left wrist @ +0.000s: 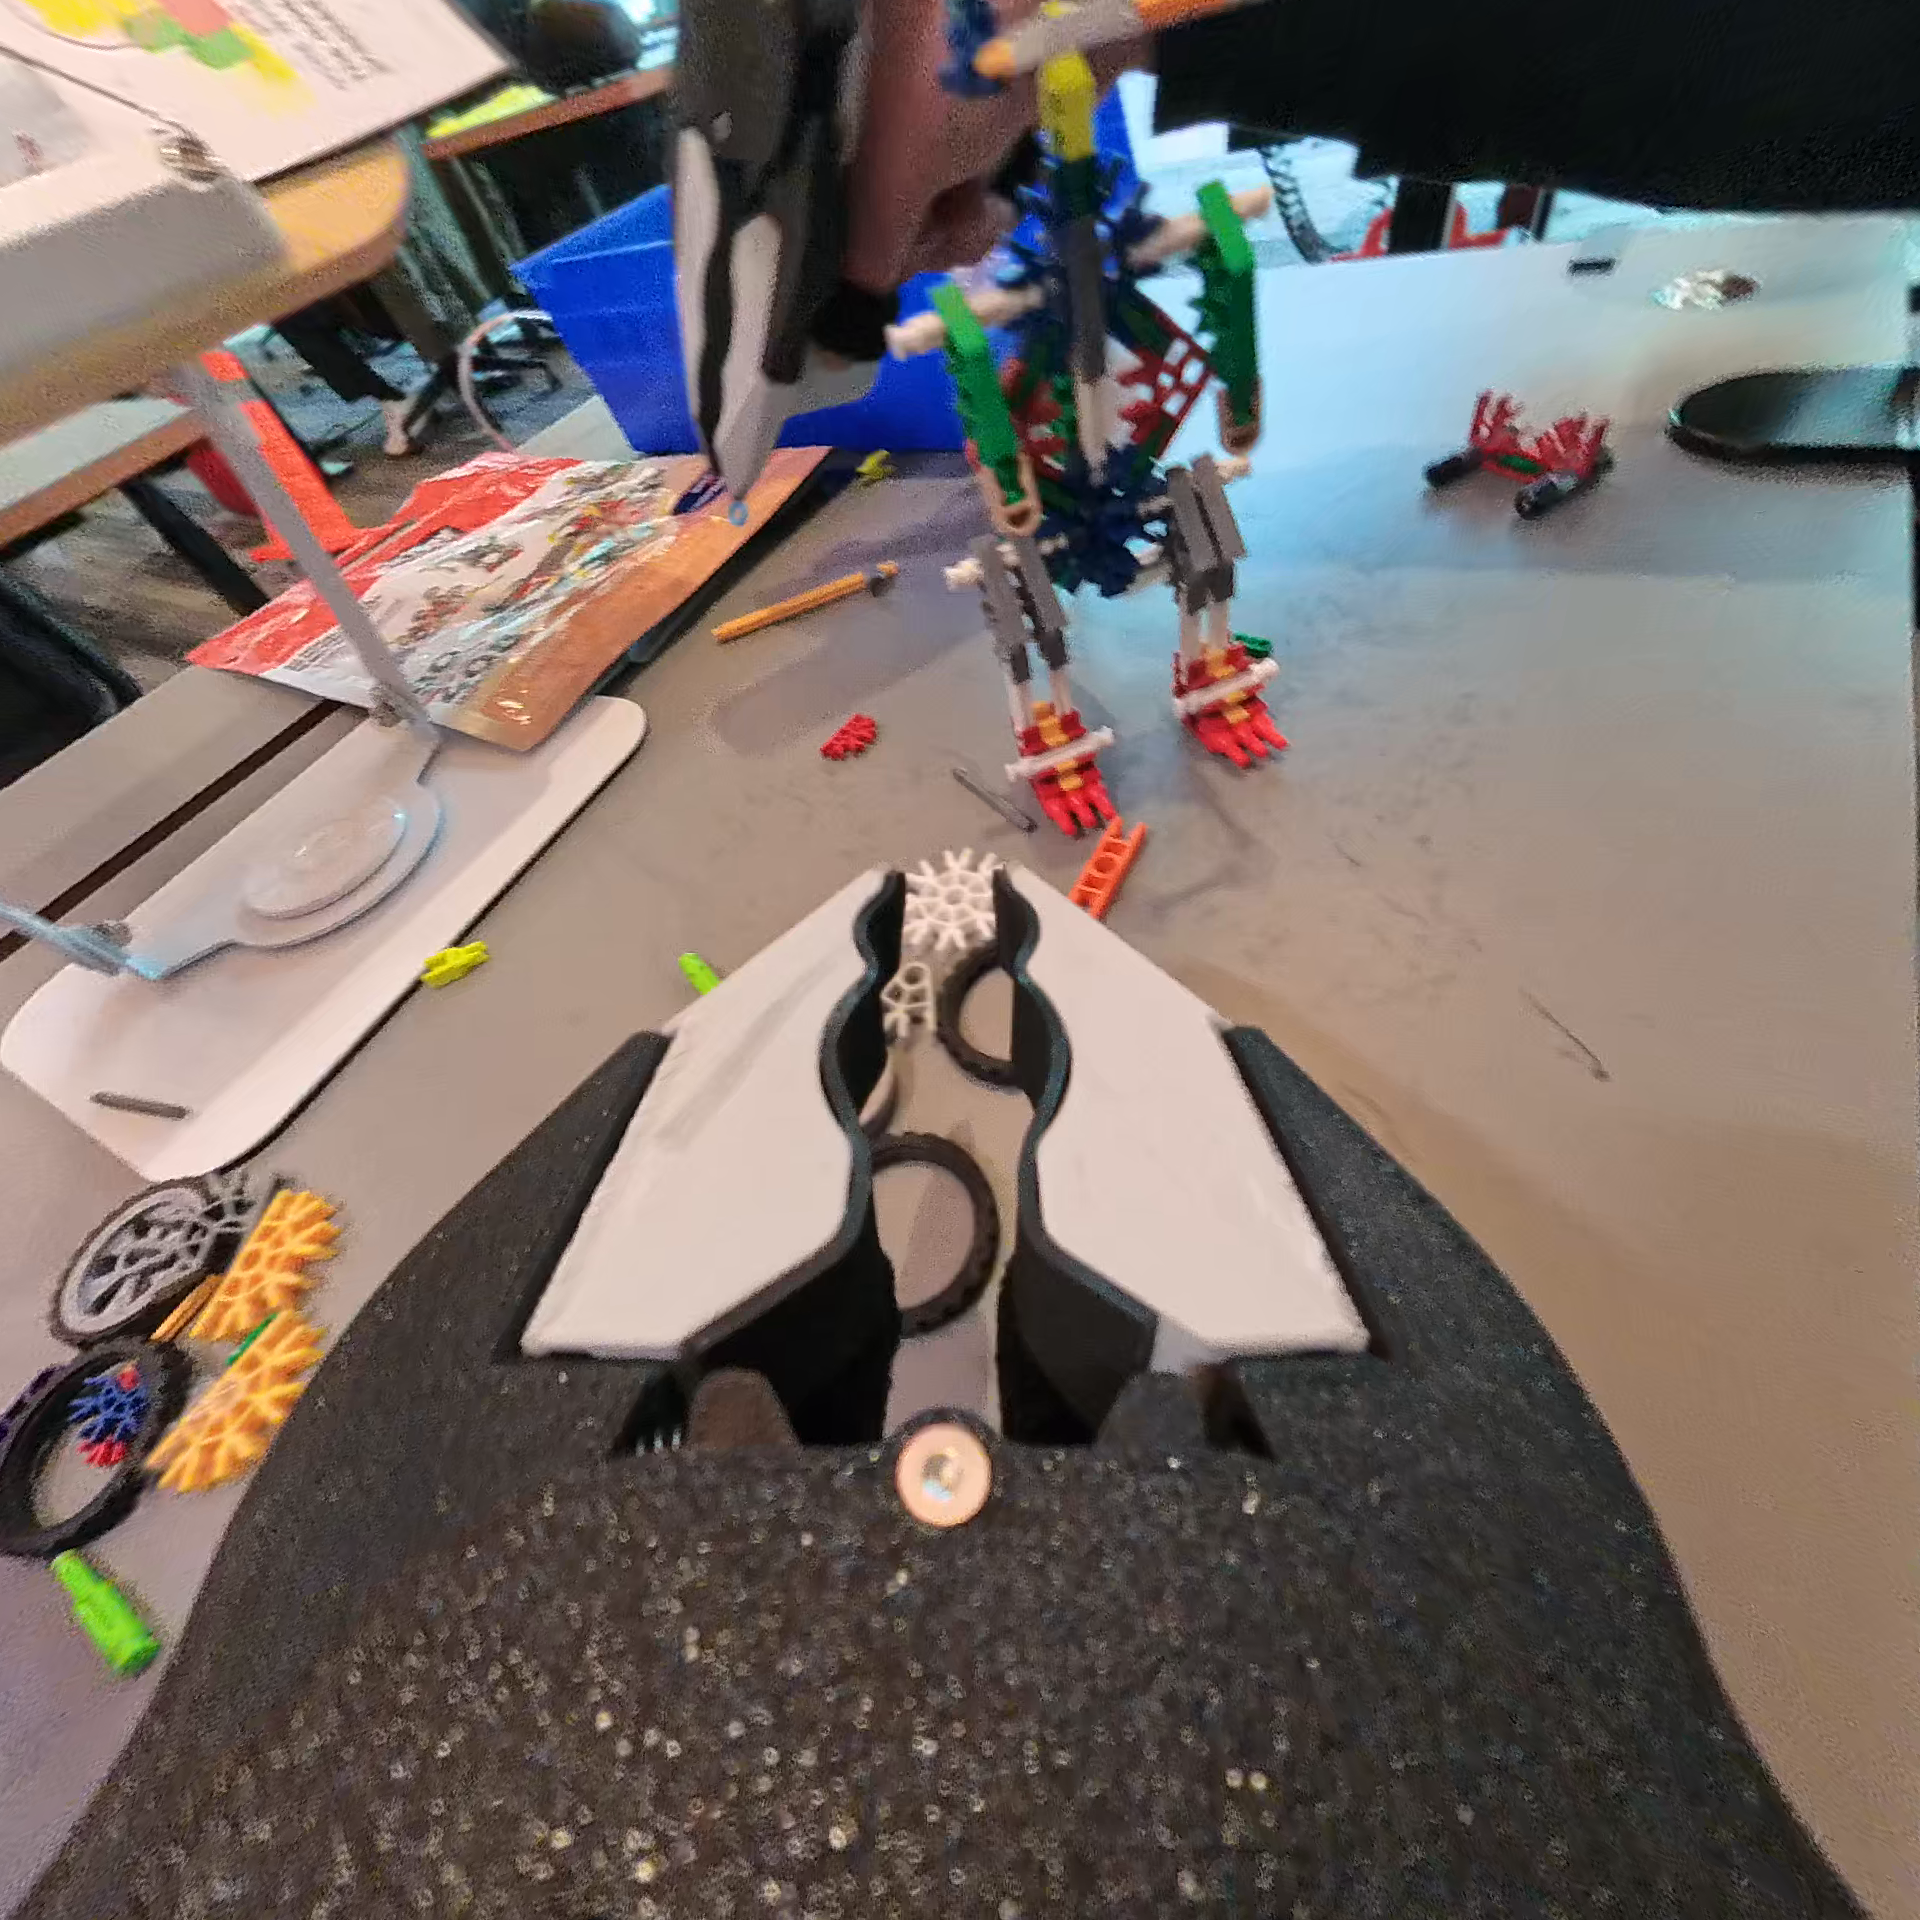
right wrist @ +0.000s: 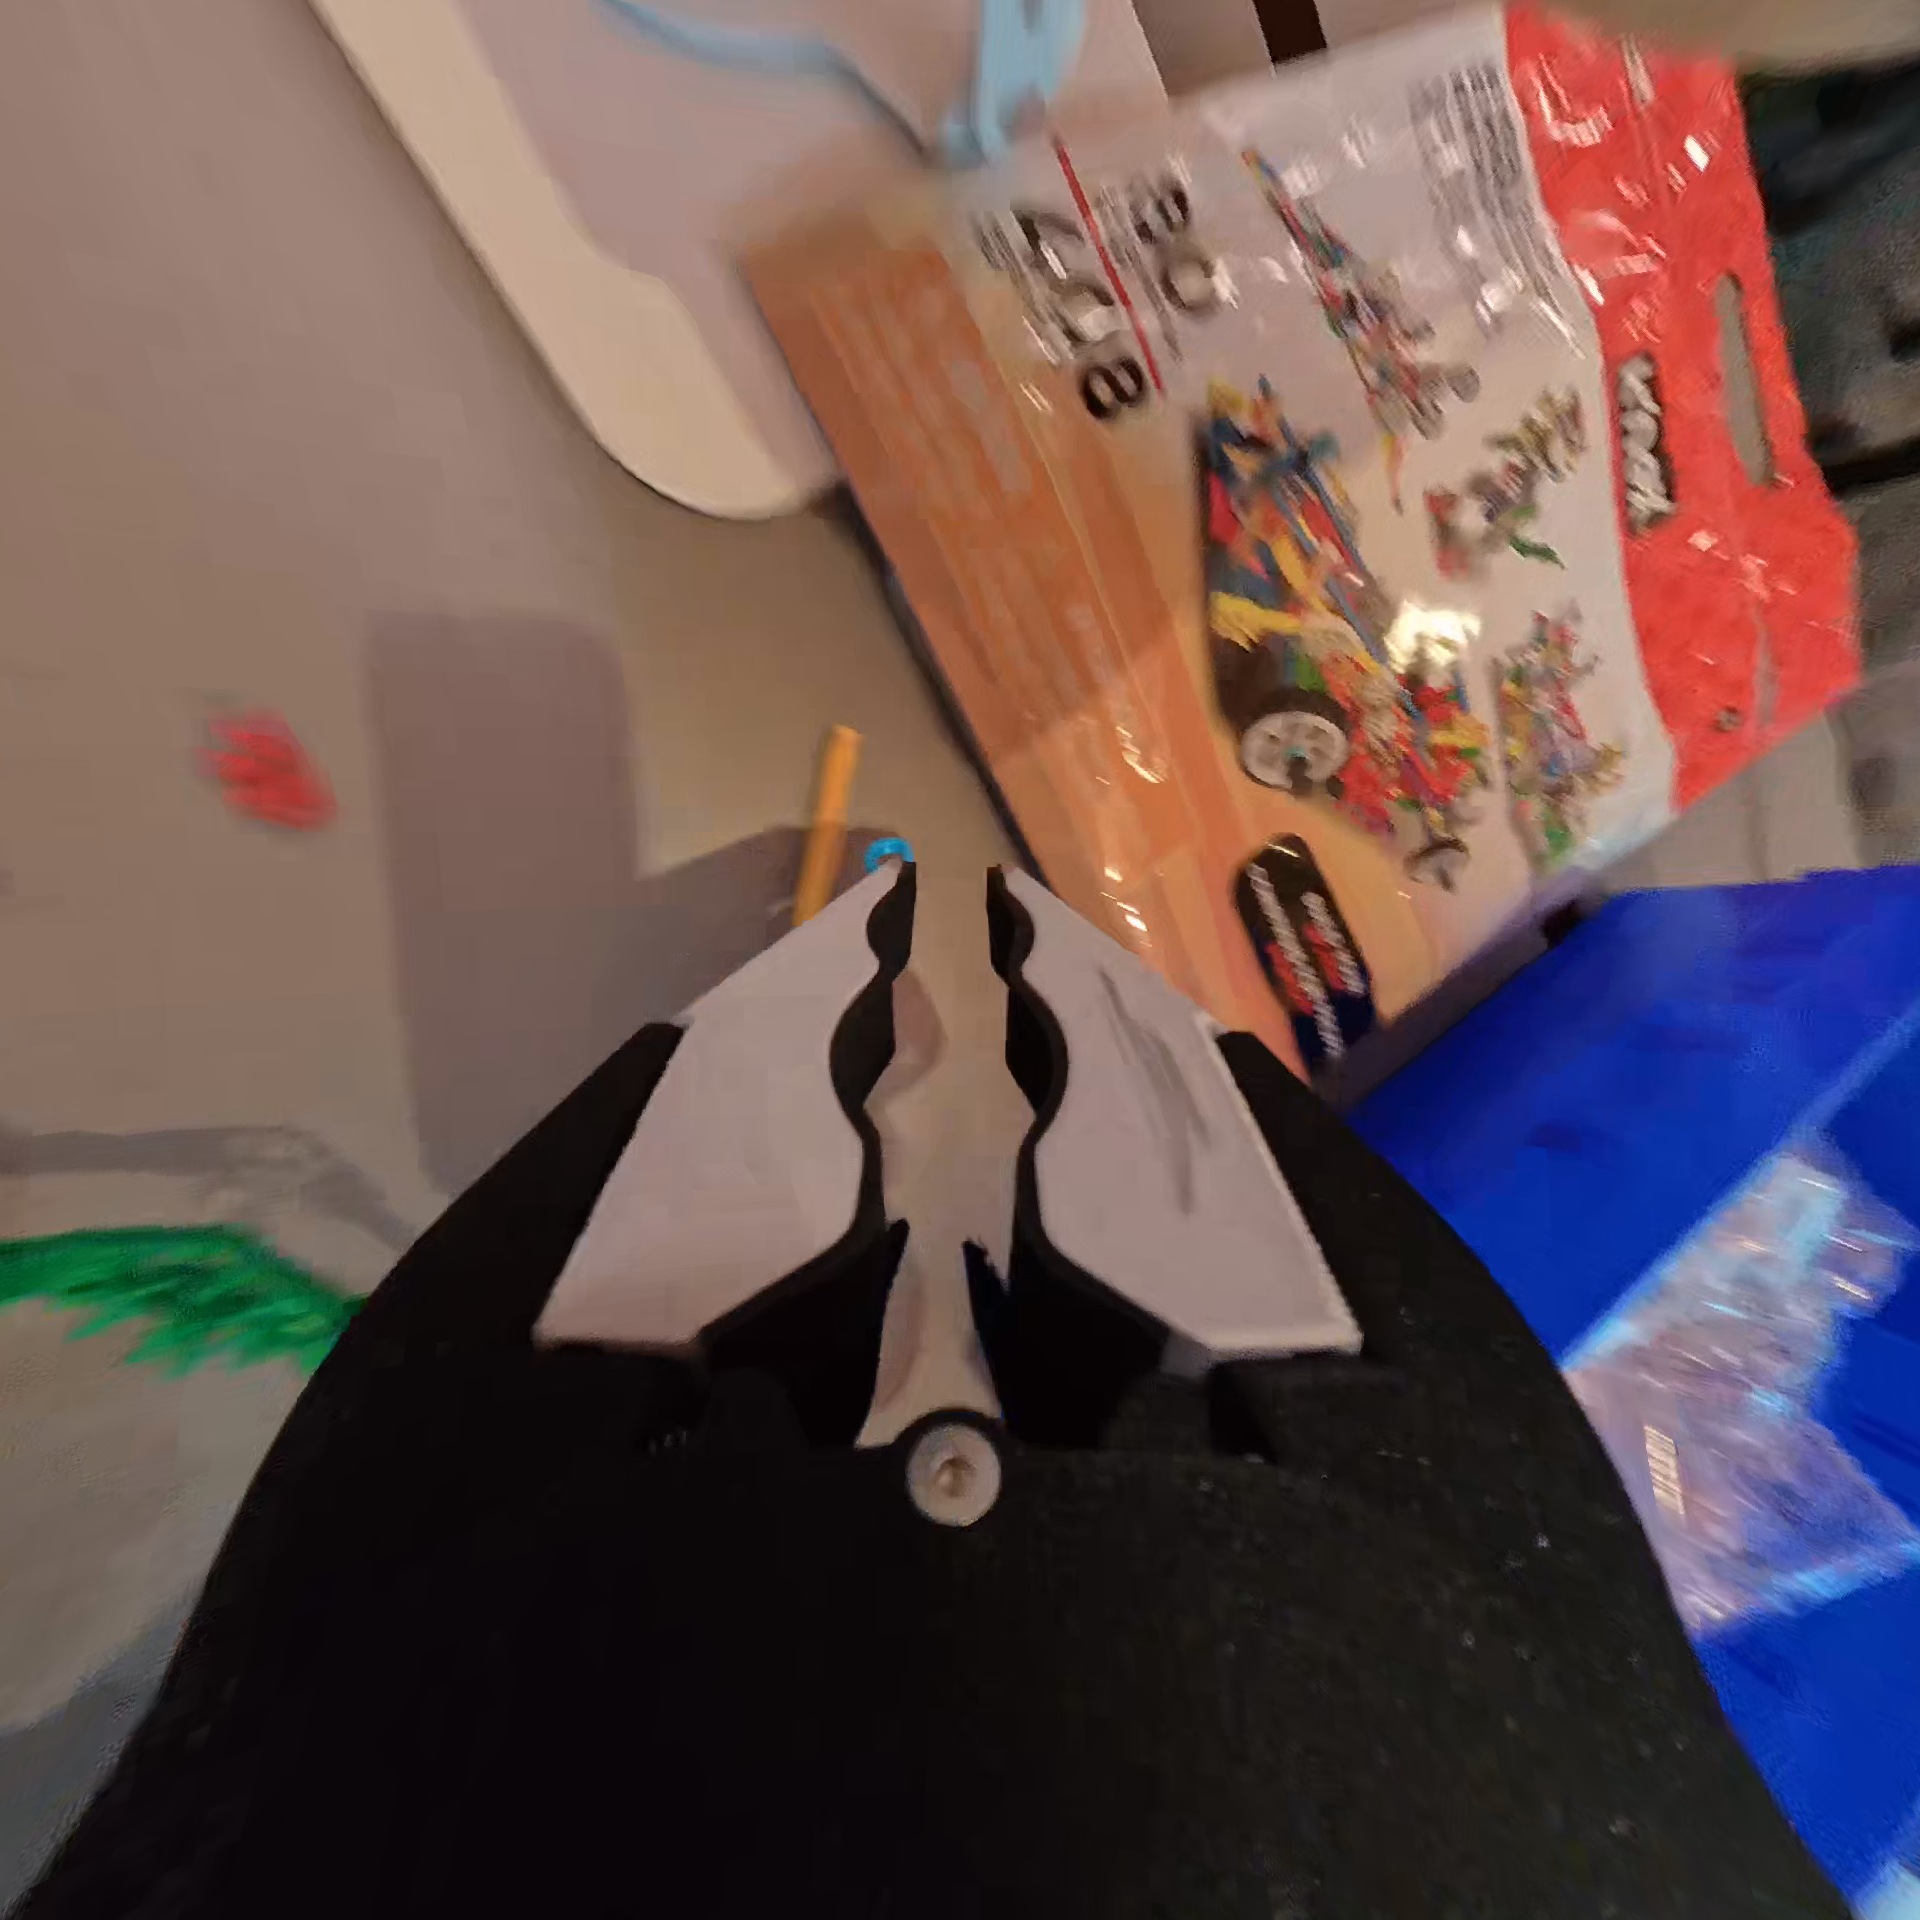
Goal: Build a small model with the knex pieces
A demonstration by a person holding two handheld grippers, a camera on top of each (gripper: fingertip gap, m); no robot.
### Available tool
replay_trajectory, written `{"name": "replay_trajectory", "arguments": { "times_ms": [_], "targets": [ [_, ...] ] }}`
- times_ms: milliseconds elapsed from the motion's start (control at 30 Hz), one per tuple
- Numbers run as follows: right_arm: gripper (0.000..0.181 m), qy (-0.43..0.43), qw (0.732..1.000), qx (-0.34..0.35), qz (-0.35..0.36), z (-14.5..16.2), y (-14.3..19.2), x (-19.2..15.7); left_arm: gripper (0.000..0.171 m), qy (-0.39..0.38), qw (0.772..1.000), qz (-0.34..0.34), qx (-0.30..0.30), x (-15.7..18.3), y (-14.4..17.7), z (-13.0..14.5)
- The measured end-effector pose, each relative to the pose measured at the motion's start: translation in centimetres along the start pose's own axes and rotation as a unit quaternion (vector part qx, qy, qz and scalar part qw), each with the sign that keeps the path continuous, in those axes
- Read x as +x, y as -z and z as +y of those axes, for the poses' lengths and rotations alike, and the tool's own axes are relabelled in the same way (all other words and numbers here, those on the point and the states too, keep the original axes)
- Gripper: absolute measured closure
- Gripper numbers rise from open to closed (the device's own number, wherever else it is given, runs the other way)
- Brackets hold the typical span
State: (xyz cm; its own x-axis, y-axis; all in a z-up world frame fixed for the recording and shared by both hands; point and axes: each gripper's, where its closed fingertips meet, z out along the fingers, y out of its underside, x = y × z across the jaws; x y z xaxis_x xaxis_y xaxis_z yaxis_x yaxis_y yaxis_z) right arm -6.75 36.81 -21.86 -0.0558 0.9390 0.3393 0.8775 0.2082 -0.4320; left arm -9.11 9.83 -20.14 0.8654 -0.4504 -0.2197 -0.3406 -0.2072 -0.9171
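Gripping: my left gripper (left wrist: 948,883) is clamped on a white snowflake connector (left wrist: 951,902) at its fingertips, with a small white piece and black rubber rings showing between the fingers behind it.
Left surroundings: an orange ladder-shaped piece (left wrist: 1108,869) lies just beside the tips on the grey table (left wrist: 1558,935); a built toy figure (left wrist: 1112,499) of green, blue, grey and red parts stands upright a little farther on.
Loose parts: yellow connectors (left wrist: 249,1340), a spoked wheel (left wrist: 140,1262) and a black tyre (left wrist: 73,1449) sit in a cluster at my lower left; a small red connector (left wrist: 849,736) lies apart near the figure's feet.
Right gripper: my right gripper (right wrist: 951,883) hangs above the table with its jaws slightly parted and nothing between them that I can see; this view is blurred.
Right surroundings: a small blue ring (right wrist: 885,852) sits at the left fingertip, whether touching I cannot tell; a tan rod (right wrist: 828,821) lies just beside it.
Background: the printed toy bag (right wrist: 1351,520) lies flat ahead, beside a blue bin (right wrist: 1662,1143).
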Motion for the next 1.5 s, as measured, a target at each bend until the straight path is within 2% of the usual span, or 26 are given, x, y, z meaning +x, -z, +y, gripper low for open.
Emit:
{"name": "replay_trajectory", "arguments": {
  "times_ms": [100, 167, 233, 367, 500, 633, 767, 900, 1033, 1133, 1233, 1333, 1400, 1500],
  "targets": [
    [0.171, -0.049, 0.986, 0.116, -0.11, -3.6, 3.5, -3.9, 0.152, 0.014, 1.0, -0.021, 0.004, -1.9, 0.0, -1.3],
    [0.171, -0.047, 0.971, 0.161, -0.168, -5.3, 5.3, -6.4, 0.15, 0.018, 0.999, -0.032, 0.007, -3.1, -0.6, -2.8],
    [0.171, -0.034, 0.961, 0.189, -0.2, -6.6, 6.3, -8.1, 0.147, 0.025, 0.999, -0.024, 0.015, -3.7, -1.6, -4.3],
    [0.172, -0.006, 0.939, 0.244, -0.243, -8.8, 7.9, -10.7, 0.147, 0.082, 0.997, -0.006, 0.012, -5.4, -4.5, -5.7],
    [0.172, 0.031, 0.929, 0.272, -0.25, -9.6, 8.6, -11.9, 0.146, 0.176, 0.982, 0.055, 0.029, -5.6, -6.4, -5.7],
    [0.173, 0.071, 0.923, 0.292, -0.24, -10.0, 9.3, -12.6, 0.147, 0.292, 0.944, 0.131, 0.079, -5.4, -6.6, -6.2],
    [0.173, 0.089, 0.918, 0.308, -0.234, -10.3, 9.7, -12.9, 0.15, 0.362, 0.909, 0.172, 0.114, -5.9, -6.4, -6.6],
    [0.174, 0.099, 0.918, 0.307, -0.229, -10.2, 9.4, -13.0, 0.152, 0.402, 0.875, 0.23, 0.144, -5.3, -6.0, -7.5],
    [0.174, 0.106, 0.916, 0.308, -0.233, -10.3, 9.3, -13.3, 0.156, 0.411, 0.865, 0.241, 0.159, -5.3, -5.9, -7.8],
    [0.174, 0.112, 0.916, 0.307, -0.231, -10.4, 9.2, -13.5, 0.171, 0.414, 0.865, 0.231, 0.162, -5.7, -6.0, -7.6],
    [0.173, 0.108, 0.915, 0.312, -0.232, -10.6, 9.5, -13.3, 0.171, 0.407, 0.872, 0.225, 0.153, -5.7, -6.2, -7.2],
    [0.162, 0.103, 0.932, 0.286, -0.199, -10.1, 9.5, -11.2, 0.171, 0.389, 0.89, 0.198, 0.129, -6.3, -6.3, -6.4],
    [0.161, 0.102, 0.957, 0.23, -0.145, -8.6, 8.9, -7.9, 0.171, 0.335, 0.927, 0.147, 0.075, -7.0, -6.7, -4.5],
    [0.161, 0.152, 0.984, 0.08, -0.04, -4.1, 7.0, -2.1, 0.171, 0.298, 0.944, 0.139, 0.01, -6.6, -7.0, -2.7]
  ]
}}
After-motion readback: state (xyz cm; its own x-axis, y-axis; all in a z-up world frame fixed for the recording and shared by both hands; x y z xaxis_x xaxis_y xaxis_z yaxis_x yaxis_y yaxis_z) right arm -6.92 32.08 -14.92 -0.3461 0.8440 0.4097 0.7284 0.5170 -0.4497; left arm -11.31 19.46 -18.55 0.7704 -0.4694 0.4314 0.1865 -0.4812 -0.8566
